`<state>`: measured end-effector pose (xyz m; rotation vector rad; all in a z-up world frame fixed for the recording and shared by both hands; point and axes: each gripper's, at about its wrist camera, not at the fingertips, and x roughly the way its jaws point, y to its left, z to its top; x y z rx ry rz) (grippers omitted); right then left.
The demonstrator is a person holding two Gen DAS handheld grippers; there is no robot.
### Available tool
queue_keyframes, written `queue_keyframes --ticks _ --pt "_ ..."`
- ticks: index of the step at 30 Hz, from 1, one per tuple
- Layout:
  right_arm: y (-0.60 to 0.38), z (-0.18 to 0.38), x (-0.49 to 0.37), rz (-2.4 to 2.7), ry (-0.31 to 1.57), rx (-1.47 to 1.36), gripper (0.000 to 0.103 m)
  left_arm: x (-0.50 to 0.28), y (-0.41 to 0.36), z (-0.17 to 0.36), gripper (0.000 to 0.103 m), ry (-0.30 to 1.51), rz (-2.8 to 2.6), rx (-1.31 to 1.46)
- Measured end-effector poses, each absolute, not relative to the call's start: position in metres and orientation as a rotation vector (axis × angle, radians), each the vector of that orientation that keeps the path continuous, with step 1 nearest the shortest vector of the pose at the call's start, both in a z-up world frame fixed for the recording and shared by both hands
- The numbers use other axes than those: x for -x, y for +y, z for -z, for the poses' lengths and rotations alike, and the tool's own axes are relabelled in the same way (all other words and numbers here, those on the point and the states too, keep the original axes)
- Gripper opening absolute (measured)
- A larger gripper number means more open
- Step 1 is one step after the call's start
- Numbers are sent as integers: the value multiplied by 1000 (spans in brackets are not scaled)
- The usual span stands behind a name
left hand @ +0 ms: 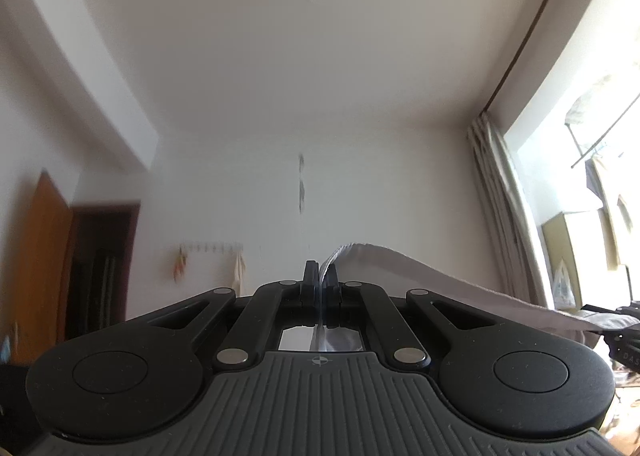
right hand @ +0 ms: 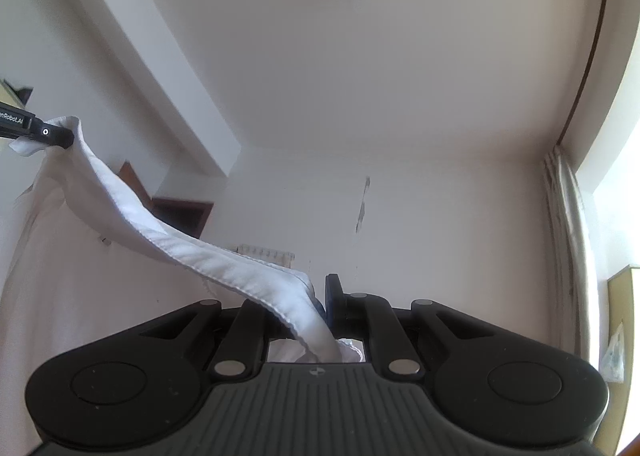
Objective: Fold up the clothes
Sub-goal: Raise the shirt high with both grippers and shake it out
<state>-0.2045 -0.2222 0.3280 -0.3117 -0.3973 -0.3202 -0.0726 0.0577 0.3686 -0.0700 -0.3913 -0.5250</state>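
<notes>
step: lift and spread | thing: white cotton garment with stitched hem [right hand: 192, 252] hangs stretched in the air between both tongs | left gripper [left hand: 321, 276] pinches one corner | right gripper [right hand: 320, 296] pinches the other | next: judged, lay it flat, keeping hem taut

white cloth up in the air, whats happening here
A person is holding a white garment up with two tools. The left hand-held gripper is shut on one edge and the right hand-held gripper is shut on the other. The hem sags between them and the rest hangs below. Both point up toward the ceiling. No fold yet.
</notes>
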Motion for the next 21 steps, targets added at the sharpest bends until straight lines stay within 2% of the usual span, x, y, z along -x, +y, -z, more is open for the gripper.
queue_keyframes --ticks 4,10,21 --pt "-239 -310 175 336 -322 303 9 22 32 -338 0 -272 528 59" --pt "-281 -264 88 376 -131 272 9 -92 -13 -259 0 -53 535 69" --pt "-357 -120 -117 518 241 249 9 -299 -102 -82 0 301 503 -10"
